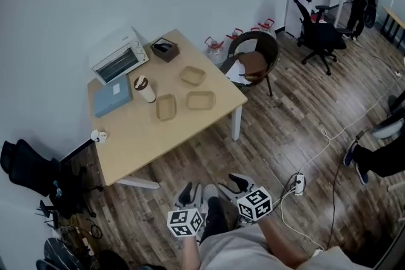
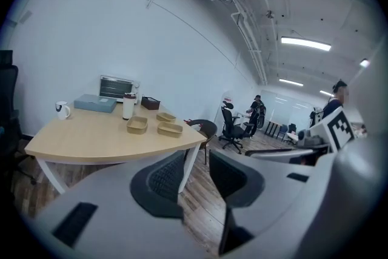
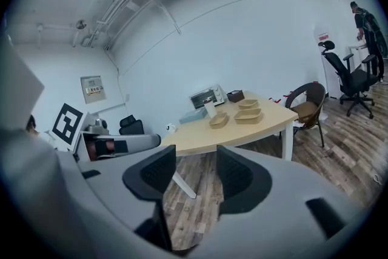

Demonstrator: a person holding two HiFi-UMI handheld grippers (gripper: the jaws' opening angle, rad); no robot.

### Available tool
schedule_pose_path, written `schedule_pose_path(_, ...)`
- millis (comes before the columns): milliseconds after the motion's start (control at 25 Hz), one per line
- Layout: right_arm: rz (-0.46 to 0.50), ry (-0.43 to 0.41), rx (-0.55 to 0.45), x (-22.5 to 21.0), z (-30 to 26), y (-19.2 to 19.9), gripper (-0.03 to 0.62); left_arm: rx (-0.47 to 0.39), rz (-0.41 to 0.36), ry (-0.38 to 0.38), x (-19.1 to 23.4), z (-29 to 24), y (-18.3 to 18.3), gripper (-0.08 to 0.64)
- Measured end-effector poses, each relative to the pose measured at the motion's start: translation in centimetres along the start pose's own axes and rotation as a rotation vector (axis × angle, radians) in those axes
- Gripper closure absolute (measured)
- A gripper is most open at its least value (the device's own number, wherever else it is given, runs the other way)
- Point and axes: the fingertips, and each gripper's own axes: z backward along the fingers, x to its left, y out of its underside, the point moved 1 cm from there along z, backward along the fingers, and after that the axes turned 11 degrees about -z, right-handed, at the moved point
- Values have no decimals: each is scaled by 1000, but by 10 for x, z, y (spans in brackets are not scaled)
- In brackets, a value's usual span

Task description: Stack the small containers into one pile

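Three small tan containers lie apart on the wooden table (image 1: 145, 136): one at the back (image 1: 192, 76), one on the right (image 1: 200, 100), one on the left (image 1: 166, 107). My left gripper (image 1: 193, 193) and right gripper (image 1: 233, 185) hang side by side over the floor, well short of the table's front edge. Both are open and hold nothing. The left gripper view shows its jaws (image 2: 197, 176) apart, with the containers (image 2: 137, 125) far off on the table. In the right gripper view the jaws (image 3: 197, 173) also stand apart, and the containers (image 3: 219, 121) are distant.
On the table's far side stand a toaster oven (image 1: 118, 55), a blue box (image 1: 113, 97), a tumbler (image 1: 145, 89), a dark box (image 1: 165, 49) and a mug (image 1: 99, 135). A wicker chair (image 1: 253, 60) stands right of the table. A power strip (image 1: 299, 184) with cables lies on the floor.
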Motion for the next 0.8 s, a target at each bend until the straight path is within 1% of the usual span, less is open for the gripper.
schedule_pose_path(200, -6, 14, -11, -12, -27, -27, 373, -6, -11, 34, 18, -33, -22, 436)
schedule_pose_path(440, 22, 36, 5, -26, -59, -57, 367, -28, 8, 66, 45, -80, -49, 436)
schedule_pose_path(600, 18, 61, 4, -40, -80, -75, 367, -43, 19, 90, 62, -111, -65, 436)
schedule_pose_path(800, 12, 68, 7, -46, -116, -93, 365, -44, 21, 104, 90, -138, -77, 436)
